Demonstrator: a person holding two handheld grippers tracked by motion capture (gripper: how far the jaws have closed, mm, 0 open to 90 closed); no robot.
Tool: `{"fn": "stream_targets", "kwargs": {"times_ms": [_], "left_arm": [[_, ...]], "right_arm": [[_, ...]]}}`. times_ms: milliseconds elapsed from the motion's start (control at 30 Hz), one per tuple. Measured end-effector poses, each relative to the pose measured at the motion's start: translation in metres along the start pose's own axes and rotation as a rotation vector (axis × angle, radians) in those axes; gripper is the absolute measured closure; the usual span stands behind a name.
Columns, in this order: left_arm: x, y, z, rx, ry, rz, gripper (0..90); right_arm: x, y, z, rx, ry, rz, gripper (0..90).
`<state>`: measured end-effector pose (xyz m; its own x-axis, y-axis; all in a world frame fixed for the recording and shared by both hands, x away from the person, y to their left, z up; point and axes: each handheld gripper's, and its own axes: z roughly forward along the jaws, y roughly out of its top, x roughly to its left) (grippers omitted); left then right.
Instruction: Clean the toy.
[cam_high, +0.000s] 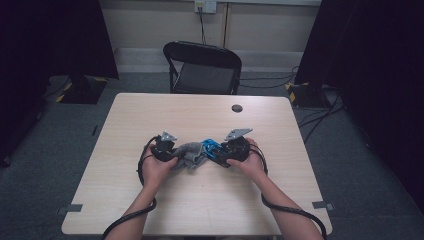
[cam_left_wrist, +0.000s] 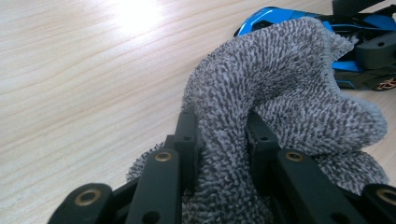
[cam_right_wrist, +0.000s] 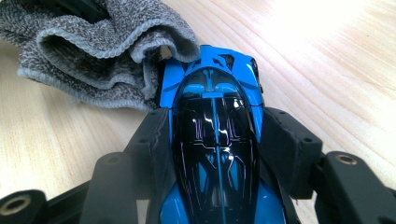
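A grey terry cloth lies bunched in the middle of the light wooden table. My left gripper is shut on the cloth, a fold of it pinched between the black jaws. A blue and black toy car sits between the jaws of my right gripper, which is shut on its body. The car touches the cloth's right edge, its nose against the folds. The car shows behind the cloth in the left gripper view.
A black folding chair stands beyond the far edge of the table. A small dark round disc sits near the table's far side. Black stands and cables lie on the floor to the right.
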<state>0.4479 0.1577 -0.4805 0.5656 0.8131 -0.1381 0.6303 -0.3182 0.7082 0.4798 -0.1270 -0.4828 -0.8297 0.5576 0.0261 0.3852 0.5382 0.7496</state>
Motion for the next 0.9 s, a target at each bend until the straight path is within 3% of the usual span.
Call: {"fn": "stream_targets", "kwargs": {"times_ms": [333,567,900], "left_arm": [[0.009,-0.002,-0.005,-0.008,0.024,-0.014,71.2],[0.02,-0.005,-0.017,-0.039,0.036,-0.055,71.3],[0.031,-0.011,-0.039,-0.05,0.051,-0.057,71.3]], "right_arm": [[0.0,0.0,0.0,-0.001,-0.001,-0.001,43.5],[0.0,0.0,0.0,-0.001,-0.001,-0.001,43.5],[0.0,0.001,0.0,0.008,-0.001,-0.01,43.5]]}}
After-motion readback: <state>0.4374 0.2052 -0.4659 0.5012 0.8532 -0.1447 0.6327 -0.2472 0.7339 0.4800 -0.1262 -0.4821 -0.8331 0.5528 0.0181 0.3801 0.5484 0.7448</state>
